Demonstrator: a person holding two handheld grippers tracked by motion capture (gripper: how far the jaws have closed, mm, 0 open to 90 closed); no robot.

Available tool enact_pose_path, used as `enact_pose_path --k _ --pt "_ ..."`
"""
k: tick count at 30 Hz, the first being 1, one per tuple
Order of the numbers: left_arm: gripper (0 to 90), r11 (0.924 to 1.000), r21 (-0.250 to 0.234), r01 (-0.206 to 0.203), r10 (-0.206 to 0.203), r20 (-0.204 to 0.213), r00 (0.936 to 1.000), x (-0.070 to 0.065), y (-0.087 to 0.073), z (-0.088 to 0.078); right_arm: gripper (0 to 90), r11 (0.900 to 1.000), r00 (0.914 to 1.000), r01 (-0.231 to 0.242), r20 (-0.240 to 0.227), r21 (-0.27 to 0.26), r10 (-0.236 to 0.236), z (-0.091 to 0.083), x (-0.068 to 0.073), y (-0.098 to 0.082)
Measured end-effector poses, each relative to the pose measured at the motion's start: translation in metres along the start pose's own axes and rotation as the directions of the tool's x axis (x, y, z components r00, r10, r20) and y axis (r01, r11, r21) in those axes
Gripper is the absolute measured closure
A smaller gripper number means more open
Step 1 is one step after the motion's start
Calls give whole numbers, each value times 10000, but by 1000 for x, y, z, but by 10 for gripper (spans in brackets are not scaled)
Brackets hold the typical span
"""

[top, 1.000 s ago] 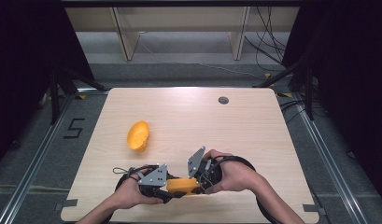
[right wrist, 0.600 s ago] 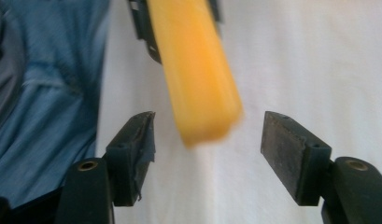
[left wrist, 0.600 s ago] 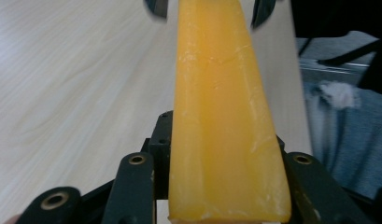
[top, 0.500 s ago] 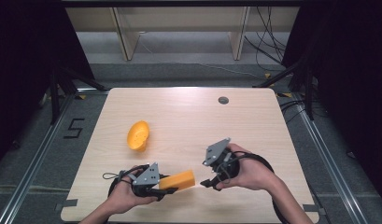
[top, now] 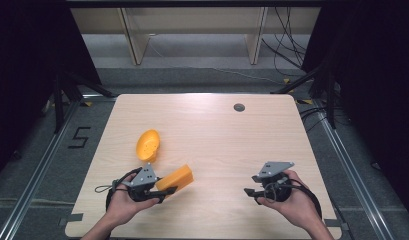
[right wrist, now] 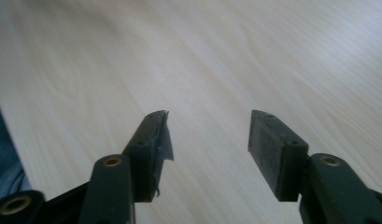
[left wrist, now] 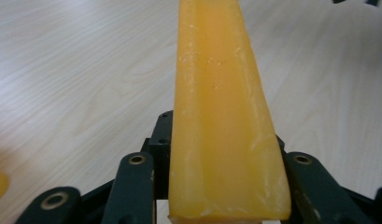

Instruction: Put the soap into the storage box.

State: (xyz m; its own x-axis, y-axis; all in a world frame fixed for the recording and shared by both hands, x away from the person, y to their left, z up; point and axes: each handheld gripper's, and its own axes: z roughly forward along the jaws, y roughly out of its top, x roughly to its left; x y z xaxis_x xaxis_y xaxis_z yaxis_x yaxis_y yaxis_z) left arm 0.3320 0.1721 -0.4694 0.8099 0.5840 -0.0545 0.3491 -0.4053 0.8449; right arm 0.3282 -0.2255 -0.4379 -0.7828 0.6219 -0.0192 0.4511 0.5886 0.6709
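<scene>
An orange wedge-shaped block (top: 176,177) sticks out forward from my left gripper (top: 167,190), which is shut on its near end, low over the front left of the table. In the left gripper view the block (left wrist: 221,116) stands between the two black jaws. My right gripper (top: 249,191) is at the front right, well apart from the block. Its jaws have just been closing, and in the right gripper view my right gripper (right wrist: 207,135) stands open with bare wood between the pads. A bit of torn film hangs from its left pad (right wrist: 161,140).
An orange oval shell (top: 148,145) lies on the wooden table (top: 217,130), just beyond my left gripper. A small dark round grommet (top: 239,107) sits near the far edge. Dark floor and metal rails surround the table.
Both grippers met at the block at the front centre a second ago. The right one has let go and swung away to the right, empty. The left has carried the block a little leftward.
</scene>
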Motion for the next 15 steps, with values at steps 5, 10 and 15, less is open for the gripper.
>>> enact_pose_path --k 5,10,15 --pt "604 9950 -399 920 -964 -1282 9870 5 4 -8 530 9777 9740 -1986 970 -680 2046 -10 -5 -18" --pt "604 9858 -802 1475 -1619 -2220 9615 10 6 -13 529 9593 9509 -2632 1402 -1020 2758 -15 -8 -27" --pt "604 9669 -1362 2158 -2489 -3180 9148 20 11 -15 529 9537 9433 -2785 1543 -1138 2939 -18 -10 -33"
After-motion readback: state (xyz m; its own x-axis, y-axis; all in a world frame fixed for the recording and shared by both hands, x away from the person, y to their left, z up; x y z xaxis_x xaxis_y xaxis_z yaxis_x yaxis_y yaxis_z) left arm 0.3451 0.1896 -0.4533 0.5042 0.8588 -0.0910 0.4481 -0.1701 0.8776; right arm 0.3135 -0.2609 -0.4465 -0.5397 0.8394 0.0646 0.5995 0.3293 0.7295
